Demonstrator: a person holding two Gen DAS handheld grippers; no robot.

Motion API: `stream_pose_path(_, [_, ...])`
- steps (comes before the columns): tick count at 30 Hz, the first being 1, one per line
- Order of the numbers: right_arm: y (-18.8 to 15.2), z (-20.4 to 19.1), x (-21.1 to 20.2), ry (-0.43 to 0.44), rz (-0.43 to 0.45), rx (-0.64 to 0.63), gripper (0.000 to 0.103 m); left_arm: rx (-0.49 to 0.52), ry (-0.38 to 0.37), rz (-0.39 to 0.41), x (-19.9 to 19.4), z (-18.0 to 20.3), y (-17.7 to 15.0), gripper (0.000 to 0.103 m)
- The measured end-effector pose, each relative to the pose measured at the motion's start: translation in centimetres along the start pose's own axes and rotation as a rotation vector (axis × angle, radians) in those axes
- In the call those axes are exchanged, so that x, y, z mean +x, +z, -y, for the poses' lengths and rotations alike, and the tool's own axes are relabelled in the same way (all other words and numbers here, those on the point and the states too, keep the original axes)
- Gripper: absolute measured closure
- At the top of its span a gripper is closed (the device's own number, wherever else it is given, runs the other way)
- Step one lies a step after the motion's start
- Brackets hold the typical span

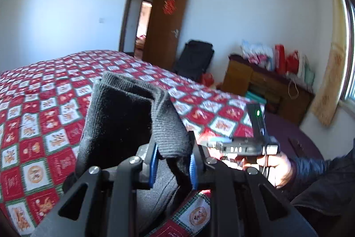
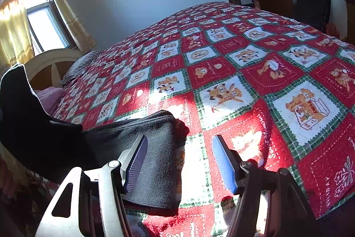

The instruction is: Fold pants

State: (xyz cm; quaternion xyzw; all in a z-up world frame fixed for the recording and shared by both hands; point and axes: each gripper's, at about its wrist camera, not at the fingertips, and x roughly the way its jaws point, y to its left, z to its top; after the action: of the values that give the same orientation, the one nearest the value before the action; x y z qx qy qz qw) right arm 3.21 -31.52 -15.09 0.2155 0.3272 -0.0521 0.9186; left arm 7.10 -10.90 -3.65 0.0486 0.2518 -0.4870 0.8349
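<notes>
Dark pants [image 1: 124, 117], part lifted above a bed with a red patchwork quilt [image 1: 44, 108].
Left claw [image 1: 174, 164]: closed on a ribbed pants edge. Right claw [image 2: 179, 161]: spread wide, nothing gripped; folded pants end just beside its left finger, resting on the quilt.

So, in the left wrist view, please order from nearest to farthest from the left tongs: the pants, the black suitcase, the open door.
1. Pants: gripped in the left tongs.
2. Black suitcase: beyond the bed, right of the door.
3. Open door: at the far wall.
</notes>
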Motion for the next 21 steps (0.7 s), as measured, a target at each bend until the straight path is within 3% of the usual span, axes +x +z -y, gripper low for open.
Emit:
stream_pose_path(6, [0.7,2.1,-0.1,-0.025,0.028,0.051,0.041,0.040,-0.038,-0.188,7.2,1.3,-2.4,0.079])
stream_pose_path(10, [0.7,3.1,0.3,-0.005,0.024,0.084,0.041,0.038,-0.048,-0.271,10.1,2.2,-4.2,0.076])
stream_pose_path(15, [0.5,2.9,0.9,0.044,0.020,0.078,0.041,-0.002,-0.062,-0.251,9.9,2.5,-5.1,0.054])
stream_pose_path(18, [0.4,2.5,1.1,0.073,0.011,0.072,0.041,-0.027,-0.062,-0.199,7.3,2.2,-5.0,0.047])
stream_pose_path(21, [0.4,1.3,1.0,0.118,0.003,0.051,0.040,-0.029,0.022,-0.141,6.1,1.2,-4.6,0.031])
